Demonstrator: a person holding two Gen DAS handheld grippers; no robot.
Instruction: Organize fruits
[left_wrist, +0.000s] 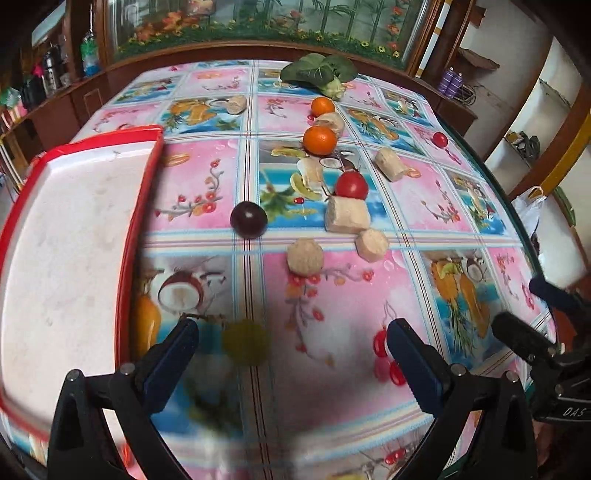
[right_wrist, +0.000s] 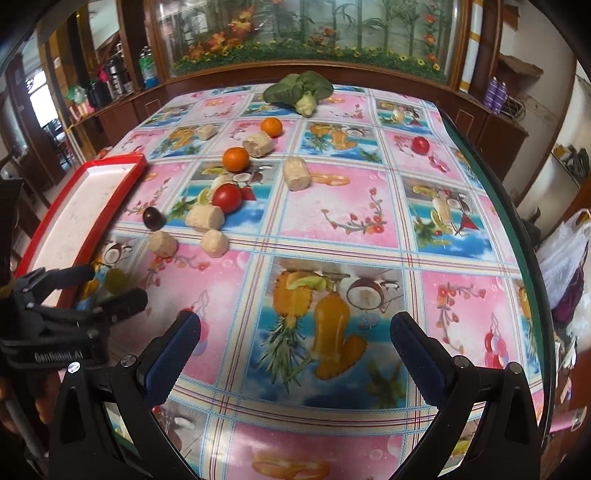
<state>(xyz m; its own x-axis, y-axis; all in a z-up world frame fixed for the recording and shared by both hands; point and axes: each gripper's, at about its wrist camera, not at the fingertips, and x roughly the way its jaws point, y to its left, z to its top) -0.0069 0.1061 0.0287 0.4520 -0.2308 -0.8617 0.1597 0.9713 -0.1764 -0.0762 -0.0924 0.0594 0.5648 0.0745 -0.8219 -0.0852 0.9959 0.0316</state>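
Fruit lies scattered on a table under a pink and blue patterned cloth (right_wrist: 343, 206), with a red-rimmed white tray (left_wrist: 66, 236) as landmark at the cloth's left edge. Tray shows nothing in it. Left gripper (left_wrist: 291, 354) hangs low just right of the tray's near end, jaws spread wide and holding nothing; a green-yellow round fruit (left_wrist: 245, 341), blurred, sits on the cloth between its fingers, nearer the left one, contact not clear. Right gripper (right_wrist: 295, 349) stands further right of the tray over a printed pineapple, jaws likewise wide apart and empty. Dark plum-coloured fruit (left_wrist: 248, 219) rests just right of the tray's middle. Beyond it, further from the tray, a red tomato (left_wrist: 352, 184) touches a pale cylindrical piece (left_wrist: 347, 219); other pale chunks lie around it. Two oranges (left_wrist: 320, 140) sit further back, in line away from the tray's far corner, with a pale piece between them. Second small tomato (left_wrist: 440, 140) lies well apart toward the right edge. Leafy green vegetable (left_wrist: 317, 72) sits at the far end of the table.
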